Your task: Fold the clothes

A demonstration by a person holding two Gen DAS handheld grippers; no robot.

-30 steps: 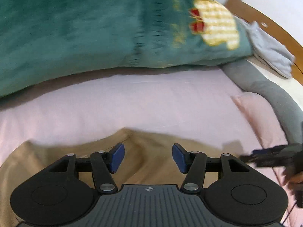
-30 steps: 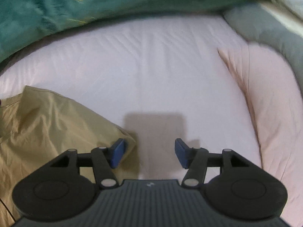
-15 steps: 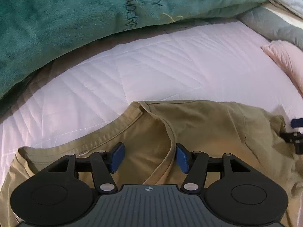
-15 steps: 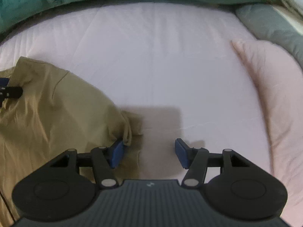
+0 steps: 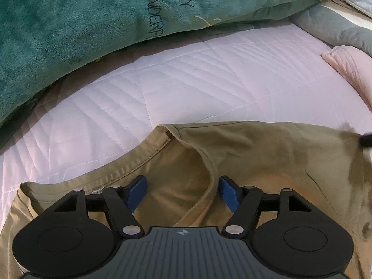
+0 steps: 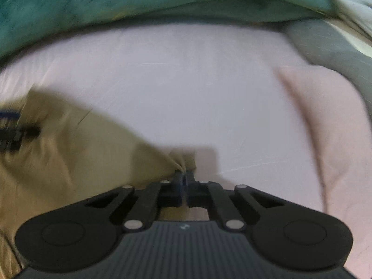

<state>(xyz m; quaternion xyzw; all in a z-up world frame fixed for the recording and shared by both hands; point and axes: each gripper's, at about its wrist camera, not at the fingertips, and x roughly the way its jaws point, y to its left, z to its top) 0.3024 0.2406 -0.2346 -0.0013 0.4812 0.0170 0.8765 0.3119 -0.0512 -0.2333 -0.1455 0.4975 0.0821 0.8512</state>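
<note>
Right gripper (image 6: pixel 184 181) now apparently clamped on shirt (image 6: pixel 93 151).

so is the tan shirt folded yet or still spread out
Spread, not folded: the tan shirt lies flat on the bed, neckline showing.

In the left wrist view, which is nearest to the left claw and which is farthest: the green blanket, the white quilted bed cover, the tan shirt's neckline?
1. Tan shirt's neckline: directly at the left claw, whose jaws are opening with the collar between them.
2. White quilted bed cover: just beyond the shirt, mid-picture.
3. Green blanket: farthest, across the top.
</note>
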